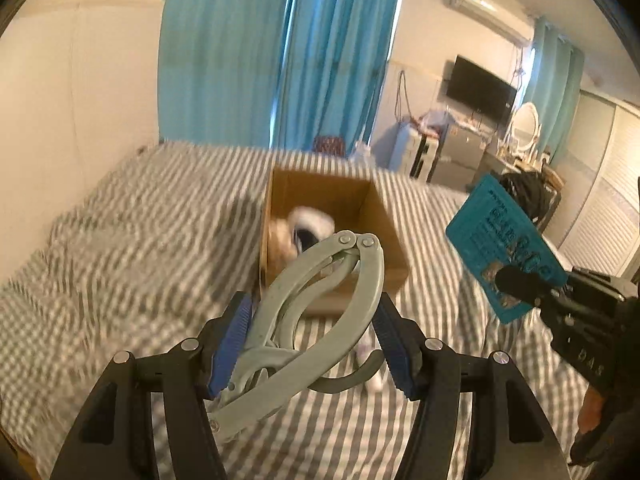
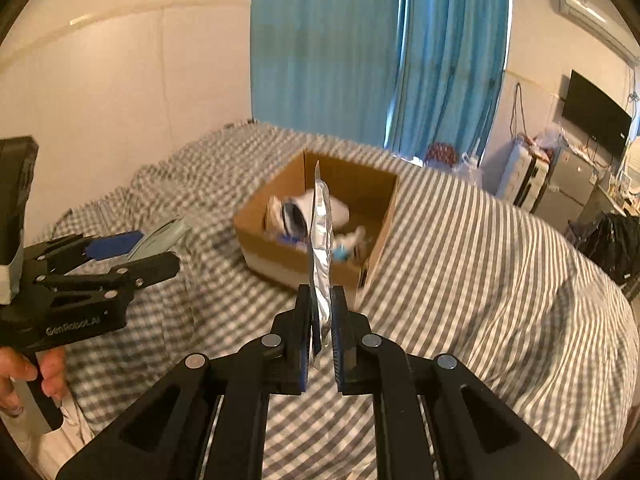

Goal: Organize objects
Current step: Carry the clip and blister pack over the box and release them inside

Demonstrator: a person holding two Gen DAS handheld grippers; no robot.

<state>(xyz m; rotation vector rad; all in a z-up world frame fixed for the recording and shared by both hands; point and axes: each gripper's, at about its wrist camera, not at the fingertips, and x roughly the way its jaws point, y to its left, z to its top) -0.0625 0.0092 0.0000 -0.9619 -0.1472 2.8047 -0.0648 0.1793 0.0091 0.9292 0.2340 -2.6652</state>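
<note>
Two grippers are working above the striped bedcover [image 2: 480, 264]. My left gripper [image 1: 316, 344], at the bottom centre of the left wrist view, is pinching a pale grey hinged tool [image 1: 320, 312] between its blue pads [image 1: 230, 344]; the tool's riveted tip is pointing up toward the centre of the frame, overlapping the near edge of the cardboard box [image 1: 384, 220]. My right gripper [image 2: 322, 328], at the bottom centre of the right wrist view, is squeezing a flat packet [image 2: 320, 240] nearly edge-on, its silver side showing, its upper end standing in front of the box [image 2: 344, 176]. In the left wrist view that same packet [image 1: 502, 240] is appearing at right of centre as a teal printed rectangle, tilted, held by the right gripper [image 1: 524, 286]. Inside the box, at the frame centre, white and blue items [image 2: 296, 212] are lying blurred; I cannot tell what they are. Blue curtains [image 2: 360, 48] are hanging in the upper centre.
</note>
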